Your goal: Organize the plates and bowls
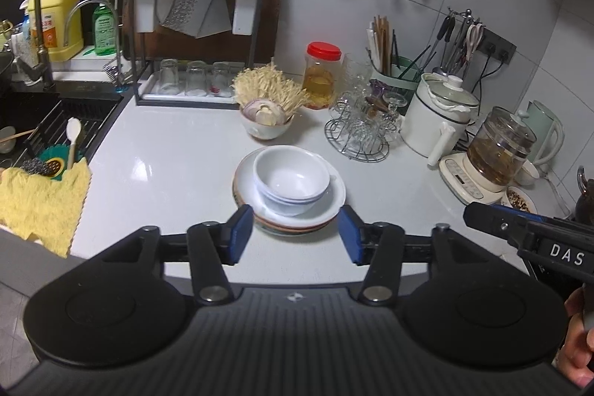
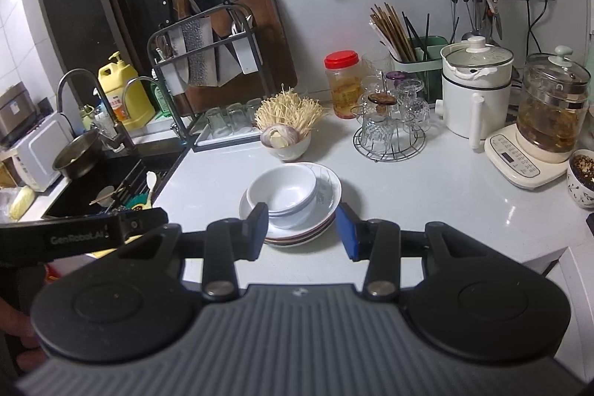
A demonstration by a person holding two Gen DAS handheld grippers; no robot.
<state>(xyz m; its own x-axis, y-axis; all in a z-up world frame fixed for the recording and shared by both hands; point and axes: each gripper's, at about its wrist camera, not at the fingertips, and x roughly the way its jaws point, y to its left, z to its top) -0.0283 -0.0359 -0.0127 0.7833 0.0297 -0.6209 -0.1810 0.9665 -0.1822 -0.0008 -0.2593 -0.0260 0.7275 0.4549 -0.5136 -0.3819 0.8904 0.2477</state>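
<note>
Left wrist: bowls (image 1: pixel 291 186) on plates (image 1: pixel 326 206), just beyond open tongs (image 1: pixel 295 234).

1. "DAS" is seen in white letters on the right gripper (image 1: pixel 468 215).
2. "GenRobot.AI" is printed on the left gripper (image 2: pixel 163 212).
3. Bottle labels remain too blurred to read.

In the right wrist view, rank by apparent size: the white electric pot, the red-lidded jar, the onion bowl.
1. white electric pot
2. red-lidded jar
3. onion bowl, though it looks close to the jar and stands nearer the camera, so that order is unsure.
</note>
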